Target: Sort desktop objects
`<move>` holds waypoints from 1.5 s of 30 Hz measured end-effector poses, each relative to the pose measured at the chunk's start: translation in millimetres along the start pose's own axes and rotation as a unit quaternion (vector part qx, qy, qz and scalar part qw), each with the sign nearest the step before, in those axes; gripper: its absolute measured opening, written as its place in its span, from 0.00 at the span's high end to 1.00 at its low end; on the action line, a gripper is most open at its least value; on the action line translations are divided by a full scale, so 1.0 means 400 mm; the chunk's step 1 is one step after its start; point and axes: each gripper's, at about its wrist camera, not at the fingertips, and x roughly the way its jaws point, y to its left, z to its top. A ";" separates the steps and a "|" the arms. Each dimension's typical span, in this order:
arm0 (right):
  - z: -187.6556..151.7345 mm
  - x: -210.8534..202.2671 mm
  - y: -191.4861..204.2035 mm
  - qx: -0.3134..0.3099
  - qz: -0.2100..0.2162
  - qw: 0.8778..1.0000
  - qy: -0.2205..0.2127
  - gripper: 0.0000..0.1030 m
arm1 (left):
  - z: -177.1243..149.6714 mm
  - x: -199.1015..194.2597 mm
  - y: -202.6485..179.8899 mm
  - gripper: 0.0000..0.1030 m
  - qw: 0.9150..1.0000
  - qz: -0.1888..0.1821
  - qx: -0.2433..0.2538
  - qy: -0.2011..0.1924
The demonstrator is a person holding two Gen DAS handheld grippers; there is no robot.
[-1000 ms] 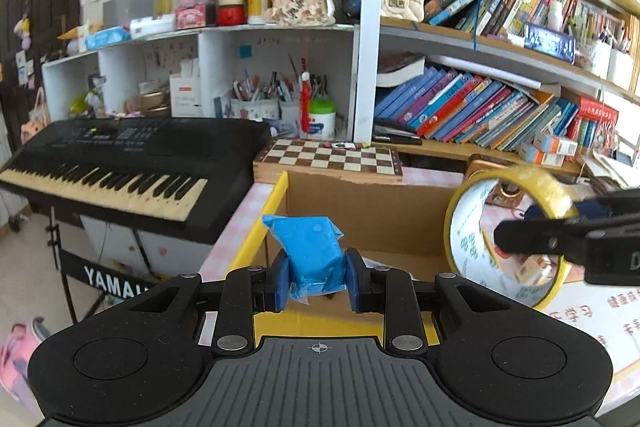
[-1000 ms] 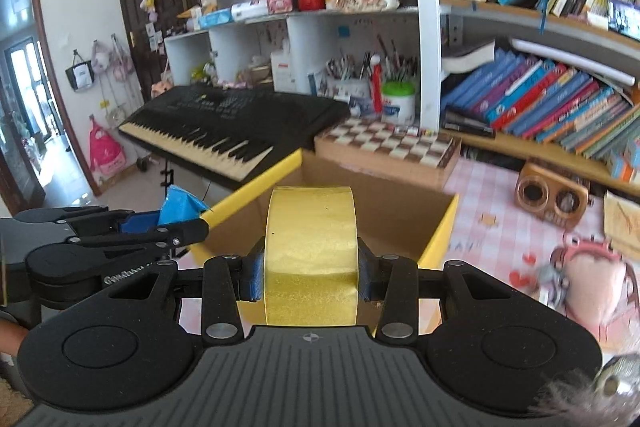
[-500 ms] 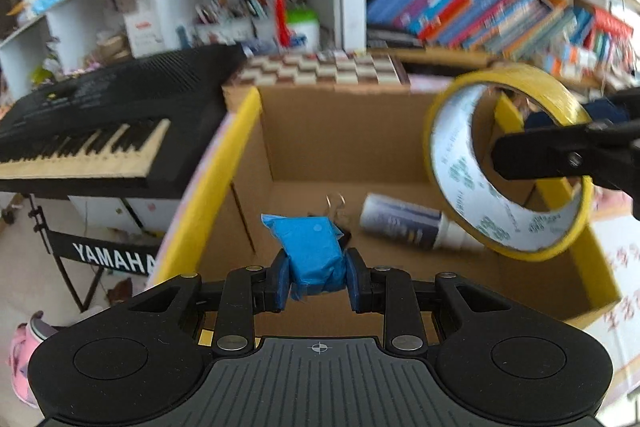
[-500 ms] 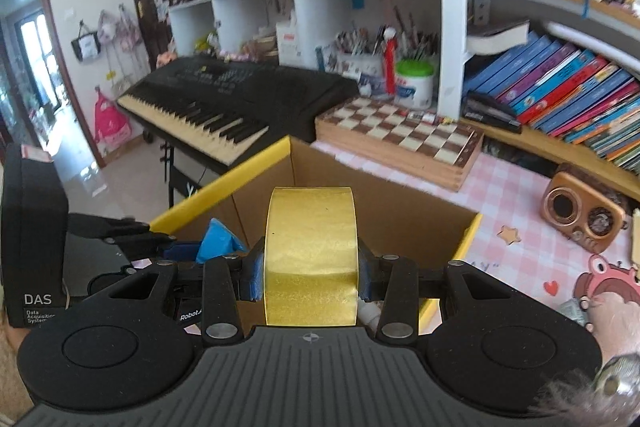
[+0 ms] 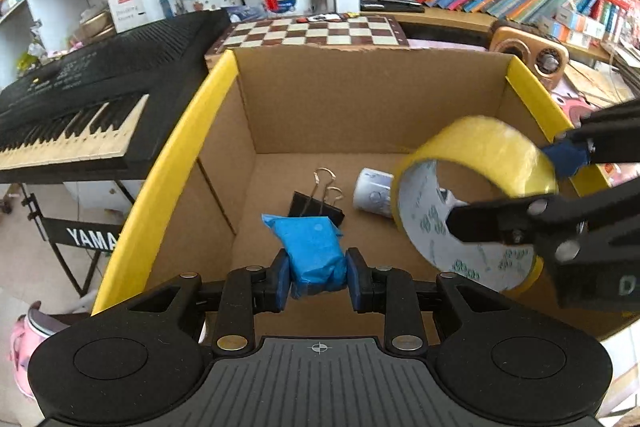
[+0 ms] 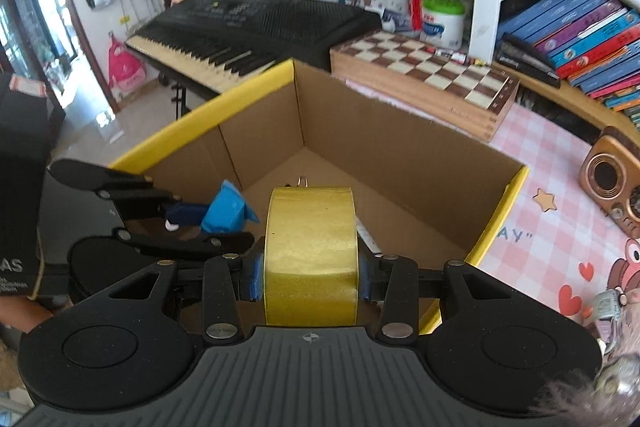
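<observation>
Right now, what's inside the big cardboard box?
On the cardboard box floor lie a black binder clip and a white bottle on its side. The yellow tape roll hides the bottle's far end, and the blue packet hides the floor below it.

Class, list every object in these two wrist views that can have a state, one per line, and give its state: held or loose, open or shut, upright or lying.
Left gripper: shut on the blue wrapped packet, over the box.
Right gripper: shut on the yellow tape roll, over the box.
Yellow-rimmed cardboard box: open-topped, partly filled.
Black binder clip: lying loose on the box floor.
White cylindrical bottle: lying on its side in the box.
Wooden chessboard case: closed, flat.
</observation>
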 end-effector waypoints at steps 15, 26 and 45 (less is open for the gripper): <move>0.018 0.090 0.026 -0.083 0.036 0.994 0.064 0.62 | 0.016 -0.084 0.034 0.45 0.995 0.022 -0.059 -0.081; 0.022 0.105 0.038 -0.095 0.034 0.991 0.092 0.59 | 0.009 -0.109 0.029 0.44 0.993 0.024 -0.069 -0.089; -0.014 -0.194 0.016 -0.006 -0.036 0.995 -0.088 0.45 | -0.026 -0.280 0.005 0.15 0.983 0.015 -0.095 -0.159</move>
